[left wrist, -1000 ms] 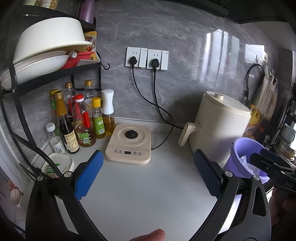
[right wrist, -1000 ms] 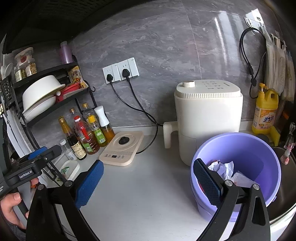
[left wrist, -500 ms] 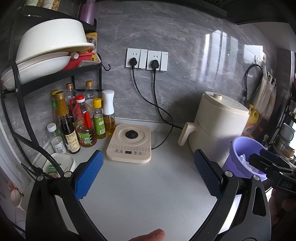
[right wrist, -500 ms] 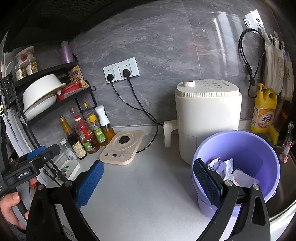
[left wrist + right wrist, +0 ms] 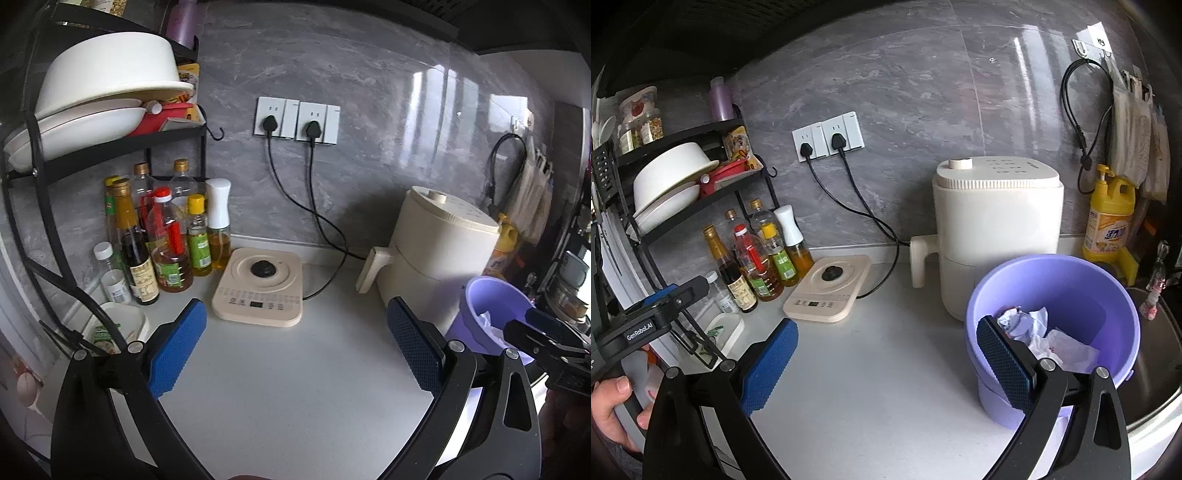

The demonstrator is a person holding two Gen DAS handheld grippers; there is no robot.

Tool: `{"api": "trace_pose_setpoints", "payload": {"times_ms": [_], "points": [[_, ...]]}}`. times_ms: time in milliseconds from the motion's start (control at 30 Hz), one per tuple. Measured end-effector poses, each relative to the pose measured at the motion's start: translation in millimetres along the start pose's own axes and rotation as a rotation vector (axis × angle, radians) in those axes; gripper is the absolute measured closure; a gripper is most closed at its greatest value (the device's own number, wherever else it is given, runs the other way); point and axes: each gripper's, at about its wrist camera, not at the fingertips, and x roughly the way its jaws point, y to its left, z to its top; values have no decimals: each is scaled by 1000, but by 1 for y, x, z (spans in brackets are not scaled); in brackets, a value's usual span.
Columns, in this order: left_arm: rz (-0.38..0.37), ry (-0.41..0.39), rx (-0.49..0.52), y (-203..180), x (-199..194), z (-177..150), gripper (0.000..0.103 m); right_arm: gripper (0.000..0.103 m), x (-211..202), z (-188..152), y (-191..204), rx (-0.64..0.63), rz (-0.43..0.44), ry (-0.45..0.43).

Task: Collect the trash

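A pale grey countertop (image 5: 879, 387) is seen in both wrist views, backed by a grey marbled wall (image 5: 923, 96). At the left, a black wire rack (image 5: 110, 151) is stood against the wall, and white bowls (image 5: 107, 85) are stacked on its shelf. A cream air fryer (image 5: 997, 229) is set near the wall, its handle pointing left. Just in front of it and to its right, a purple bucket (image 5: 1067, 291) is placed on the countertop beside the sink edge; crumpled paper trash (image 5: 1034, 332) is held inside it, lying at the bottom. A cream induction plate (image 5: 260, 286) is laid flat between the rack and the air fryer, with a cable run up to the wall sockets (image 5: 297, 120). A cluster of sauce and oil bottles (image 5: 162, 236) is kept upright under the rack shelf. A yellow detergent bottle (image 5: 1110, 218) is stood at the far right by the wall.

The left gripper (image 5: 295, 347) is held above bare countertop with its blue pads (image 5: 177, 347) spread wide apart and nothing between them. The right gripper (image 5: 886, 354) is likewise held with its pads (image 5: 1004, 362) wide apart and nothing gripped; its right pad is seen in front of the bucket's near rim, though contact cannot be told.
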Motion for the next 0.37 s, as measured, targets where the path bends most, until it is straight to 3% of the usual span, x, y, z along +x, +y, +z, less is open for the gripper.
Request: {"api": "trace_pose_setpoints", "payload": {"times_ms": [367], "points": [[-5, 26, 5, 1, 6, -7, 6, 8, 1, -5, 3, -16, -15, 10]]}}
